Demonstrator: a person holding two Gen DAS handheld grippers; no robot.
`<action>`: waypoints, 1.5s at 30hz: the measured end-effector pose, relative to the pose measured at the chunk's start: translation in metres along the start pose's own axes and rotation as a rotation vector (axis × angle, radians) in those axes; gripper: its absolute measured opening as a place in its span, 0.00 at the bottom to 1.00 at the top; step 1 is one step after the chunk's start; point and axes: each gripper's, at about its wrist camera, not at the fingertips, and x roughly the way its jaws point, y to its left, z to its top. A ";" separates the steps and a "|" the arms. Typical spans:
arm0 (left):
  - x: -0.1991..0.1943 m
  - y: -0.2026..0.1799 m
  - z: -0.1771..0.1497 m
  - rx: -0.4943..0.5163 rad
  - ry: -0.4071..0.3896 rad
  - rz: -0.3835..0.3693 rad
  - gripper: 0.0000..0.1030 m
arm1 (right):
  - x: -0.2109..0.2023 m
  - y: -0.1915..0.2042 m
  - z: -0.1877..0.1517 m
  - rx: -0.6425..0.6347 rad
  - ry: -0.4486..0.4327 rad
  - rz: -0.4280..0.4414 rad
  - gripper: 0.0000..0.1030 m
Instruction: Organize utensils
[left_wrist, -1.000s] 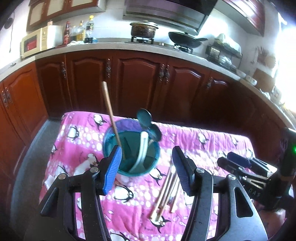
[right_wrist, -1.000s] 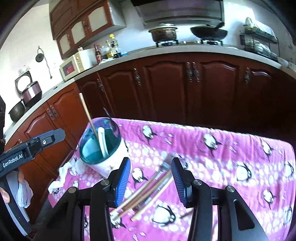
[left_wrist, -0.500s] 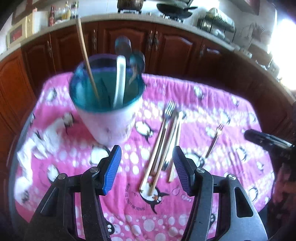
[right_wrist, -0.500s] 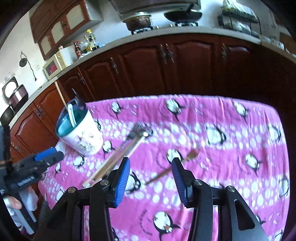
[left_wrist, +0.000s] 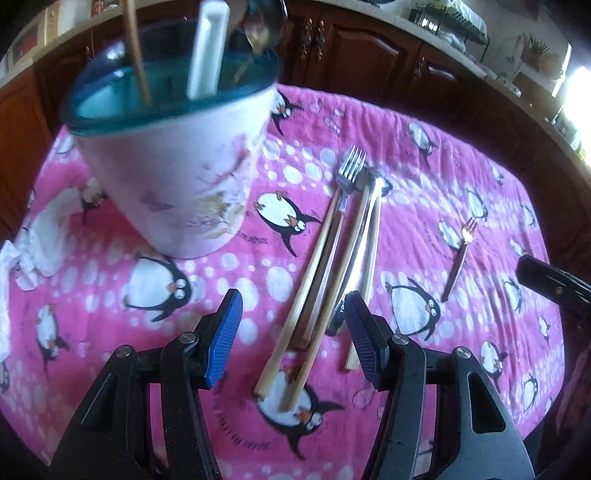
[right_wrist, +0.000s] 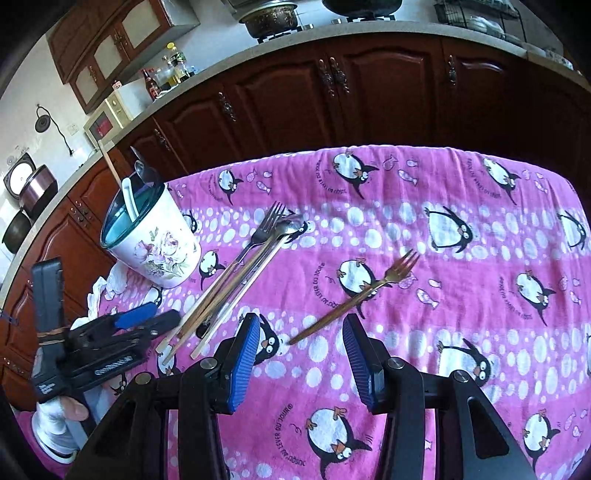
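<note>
So the bundle of utensils (left_wrist: 332, 269) (a silver fork, a spoon, chopsticks) lies flat on the pink penguin cloth (right_wrist: 461, 314) on the desk, long axis diagonal, heads pointing away toward the floral cup (right_wrist: 155, 243). The small gold fork (right_wrist: 354, 299) lies apart to the right, tines up-right. The left gripper (left_wrist: 291, 325) tilts down over the bundle's handle ends, fingers wide open, nothing gripped. The right gripper (right_wrist: 299, 350) angles down over the gold fork's handle, fingers open too.
</note>
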 end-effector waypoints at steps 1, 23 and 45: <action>0.004 -0.002 0.000 -0.001 0.011 -0.001 0.55 | 0.001 0.000 0.000 0.000 0.001 0.002 0.43; -0.018 -0.024 -0.054 -0.030 0.115 -0.170 0.03 | 0.022 0.015 0.006 -0.016 0.028 0.052 0.43; -0.043 -0.012 -0.085 0.001 0.144 -0.160 0.03 | 0.126 0.011 0.062 0.145 0.113 0.096 0.34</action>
